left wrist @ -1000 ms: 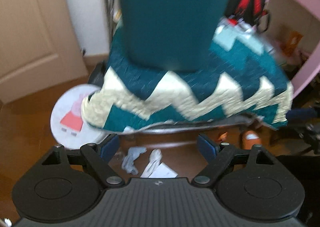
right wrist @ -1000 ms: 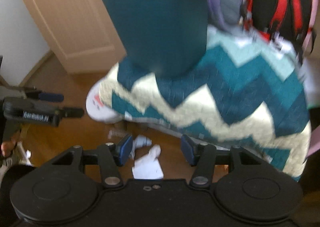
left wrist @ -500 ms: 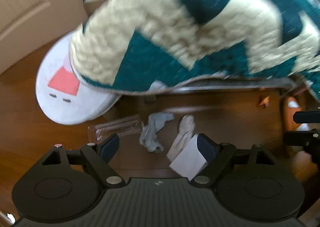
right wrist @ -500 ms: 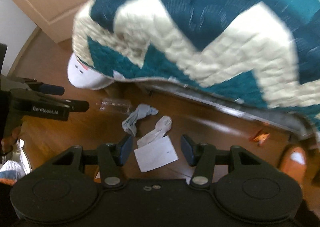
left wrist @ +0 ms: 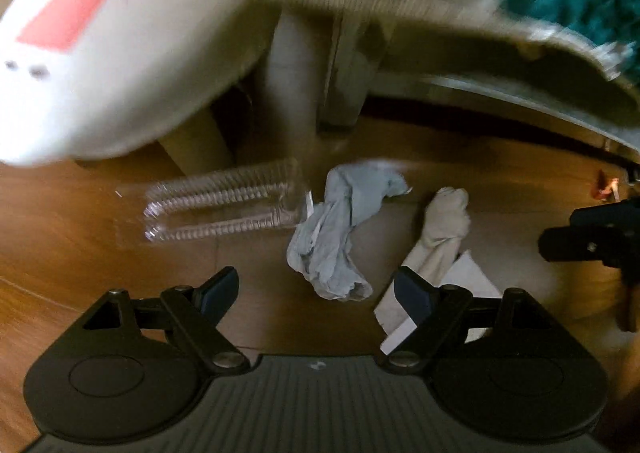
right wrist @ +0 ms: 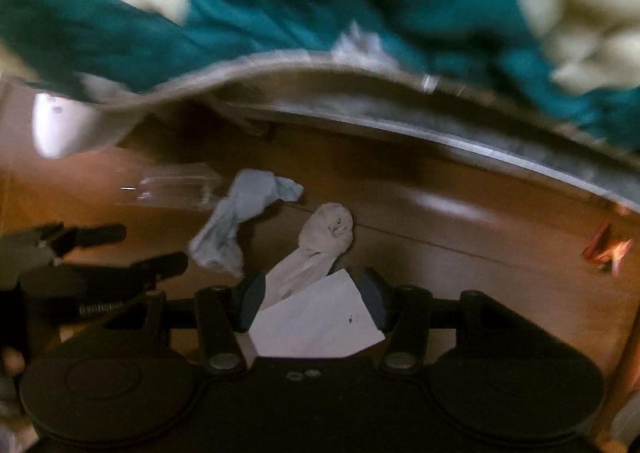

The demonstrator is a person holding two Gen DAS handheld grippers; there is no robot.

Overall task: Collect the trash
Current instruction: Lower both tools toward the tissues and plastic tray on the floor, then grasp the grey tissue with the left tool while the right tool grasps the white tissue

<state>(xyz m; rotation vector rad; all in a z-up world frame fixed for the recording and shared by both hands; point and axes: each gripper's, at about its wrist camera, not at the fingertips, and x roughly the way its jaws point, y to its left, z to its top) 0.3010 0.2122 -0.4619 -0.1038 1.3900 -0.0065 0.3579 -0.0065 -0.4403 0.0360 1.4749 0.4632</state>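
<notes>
On the wooden floor under a chair lie a clear plastic bottle (left wrist: 224, 205), a crumpled pale blue cloth (left wrist: 340, 229), a grey-white sock (left wrist: 444, 229) and a white paper sheet (left wrist: 468, 281). My left gripper (left wrist: 316, 293) hangs open just above the floor, with the blue cloth's lower end between its fingers, untouched. My right gripper (right wrist: 312, 297) is open over the white paper (right wrist: 320, 321) and the sock (right wrist: 316, 249), pads apart from both. In the right wrist view the blue cloth (right wrist: 236, 221) and bottle (right wrist: 176, 185) lie to the left.
A chair seat with a teal and cream zigzag cover (right wrist: 320, 5) overhangs the trash; its metal frame (right wrist: 500, 149) curves close above. A white round cushion (left wrist: 92, 53) sits at left. An orange wrapper (right wrist: 604, 249) lies at right on the floor.
Both grippers have dropped steeply toward the floor; the chair cover has slid up to the top of both views and the trash has grown large. The jaws kept the same width.
</notes>
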